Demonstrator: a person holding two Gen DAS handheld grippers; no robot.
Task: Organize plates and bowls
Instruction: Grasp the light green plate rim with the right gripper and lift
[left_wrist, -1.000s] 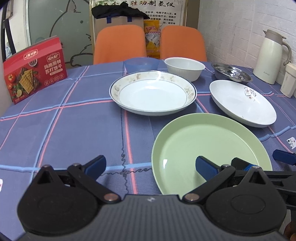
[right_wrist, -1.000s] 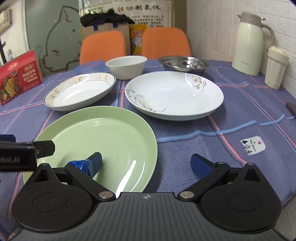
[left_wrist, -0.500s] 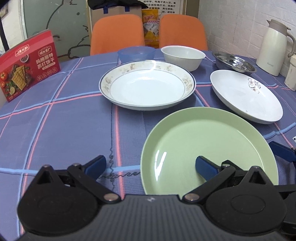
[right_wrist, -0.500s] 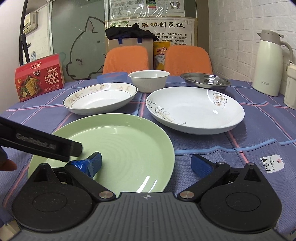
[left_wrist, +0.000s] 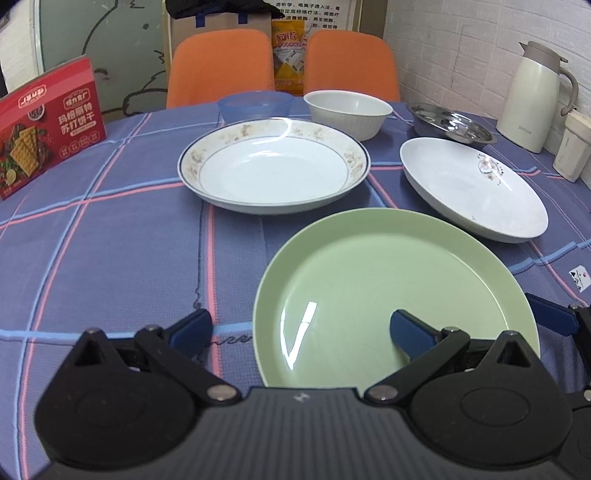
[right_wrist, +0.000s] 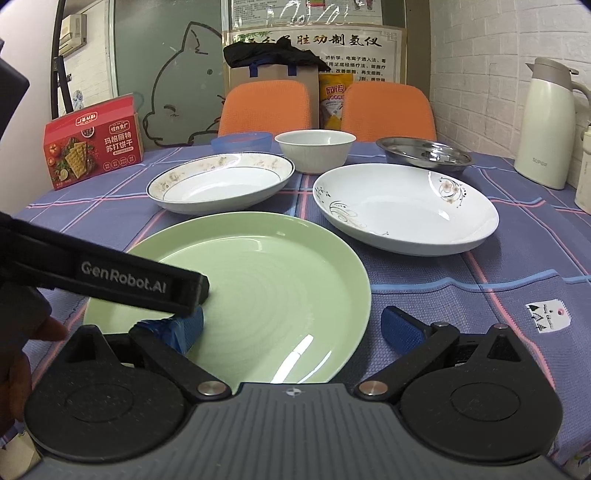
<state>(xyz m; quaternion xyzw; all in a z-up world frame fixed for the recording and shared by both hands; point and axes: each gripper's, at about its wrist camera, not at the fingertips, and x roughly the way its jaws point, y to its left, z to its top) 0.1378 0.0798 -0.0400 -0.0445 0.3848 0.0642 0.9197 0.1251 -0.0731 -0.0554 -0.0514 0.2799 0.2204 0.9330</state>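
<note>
Both claws, left (left_wrist: 301, 328) and right (right_wrist: 291, 325), gaped empty over the green plate (right_wrist: 258, 280); "GenRobot.AI" (right_wrist: 123, 281) crossed it, "SUPOR" flask (right_wrist: 546, 125) beyond.

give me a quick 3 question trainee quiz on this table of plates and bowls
1. True or false: the green plate is stacked on the gold-rimmed plate.
2. Multiple choice: which dish stands just behind the white flower-print plate? A) blue bowl B) steel dish C) red cracker box
3. Fill in: both the left gripper and the right gripper are ____, each with one finger over the green plate.

Key
1. False; it lies alone on the tablecloth, nearer than that plate.
2. B, the steel dish.
3. Open.
</note>
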